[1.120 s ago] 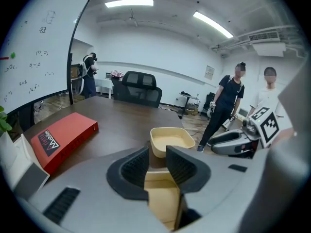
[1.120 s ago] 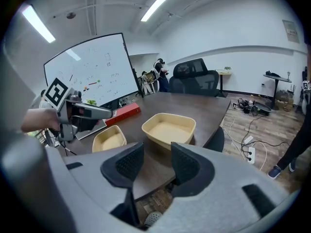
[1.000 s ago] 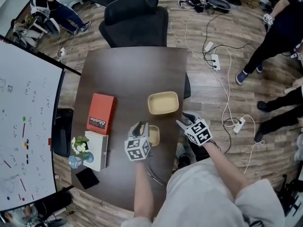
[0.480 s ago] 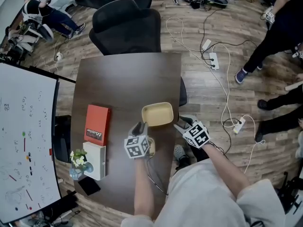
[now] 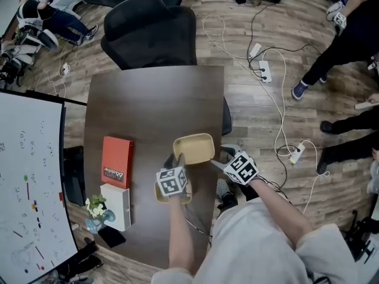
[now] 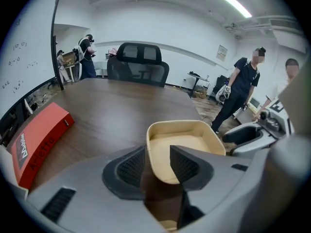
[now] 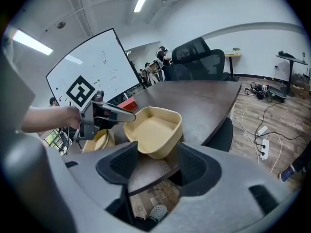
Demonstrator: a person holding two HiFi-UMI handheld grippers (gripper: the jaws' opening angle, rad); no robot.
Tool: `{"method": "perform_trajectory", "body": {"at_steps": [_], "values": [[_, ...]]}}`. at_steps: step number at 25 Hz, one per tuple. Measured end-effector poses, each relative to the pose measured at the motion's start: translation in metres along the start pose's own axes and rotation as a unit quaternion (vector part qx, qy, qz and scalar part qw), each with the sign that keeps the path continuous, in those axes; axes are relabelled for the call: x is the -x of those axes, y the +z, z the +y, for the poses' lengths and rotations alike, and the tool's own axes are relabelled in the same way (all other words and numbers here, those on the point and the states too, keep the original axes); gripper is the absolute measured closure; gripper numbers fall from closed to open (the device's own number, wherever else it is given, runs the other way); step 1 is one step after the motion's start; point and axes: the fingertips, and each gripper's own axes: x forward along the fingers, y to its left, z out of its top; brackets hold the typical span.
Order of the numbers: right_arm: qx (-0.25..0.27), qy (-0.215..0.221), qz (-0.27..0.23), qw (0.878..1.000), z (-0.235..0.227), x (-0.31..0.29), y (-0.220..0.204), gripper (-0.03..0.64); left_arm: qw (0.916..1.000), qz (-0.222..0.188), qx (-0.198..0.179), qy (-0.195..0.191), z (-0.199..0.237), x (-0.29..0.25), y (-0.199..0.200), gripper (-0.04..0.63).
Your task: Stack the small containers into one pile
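A larger tan container (image 5: 193, 148) sits near the dark table's (image 5: 148, 99) right edge. My left gripper (image 5: 176, 160) reaches its near-left corner. In the left gripper view that corner's wall (image 6: 151, 154) stands between the opening jaws, with a gap to the right pad. A smaller tan container (image 5: 173, 200) lies on the table under the left gripper, mostly hidden, and it shows in the right gripper view (image 7: 97, 142). My right gripper (image 5: 220, 157) is at the larger container's (image 7: 153, 130) right side. Its jaws are opening, and the container's near corner lies between them without pressing.
A red box (image 5: 116, 161), a white box (image 5: 118, 206), a small flower vase (image 5: 95, 209) and a black item (image 5: 109, 235) occupy the table's left side. A black office chair (image 5: 151, 31) stands at the far end. Whiteboard (image 5: 29, 188) at left; cables (image 5: 263, 70) and people at right.
Both grippers have moved closer to the larger container; the left one's tips now straddle its near-left corner. The head view has shifted, so everything sits lower and further left.
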Motion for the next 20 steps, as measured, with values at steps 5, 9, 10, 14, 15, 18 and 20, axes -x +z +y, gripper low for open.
{"method": "perform_trajectory", "body": {"at_steps": [5, 9, 10, 14, 15, 18, 20], "values": [[-0.002, 0.010, 0.009, 1.000, -0.001, -0.011, 0.002, 0.357, 0.9998, 0.018, 0.003, 0.000, -0.002, -0.007, -0.004, 0.440], [-0.001, 0.012, 0.013, 1.000, 0.000, -0.016, 0.002, 0.357, 0.9998, 0.022, -0.001, 0.000, -0.005, -0.009, -0.006, 0.440], [-0.001, 0.010, 0.013, 1.000, 0.000, -0.017, 0.002, 0.357, 0.9998, 0.022, -0.002, 0.000, -0.005, -0.009, -0.006, 0.440], [-0.005, 0.006, 0.006, 1.000, 0.001, -0.017, 0.002, 0.356, 0.9998, 0.021, -0.003, -0.001, -0.005, -0.009, -0.006, 0.442], [-0.005, 0.007, 0.004, 1.000, 0.002, -0.017, 0.003, 0.356, 0.9998, 0.022, -0.005, -0.002, -0.006, -0.009, -0.006, 0.442], [-0.001, 0.011, 0.001, 1.000, 0.008, -0.018, 0.005, 0.351, 0.9997, 0.022, -0.007, -0.002, -0.006, -0.008, -0.006, 0.441], [0.001, 0.011, 0.000, 1.000, 0.010, -0.017, 0.005, 0.351, 0.9998, 0.020, -0.008, -0.003, -0.006, -0.006, -0.005, 0.442]]}}
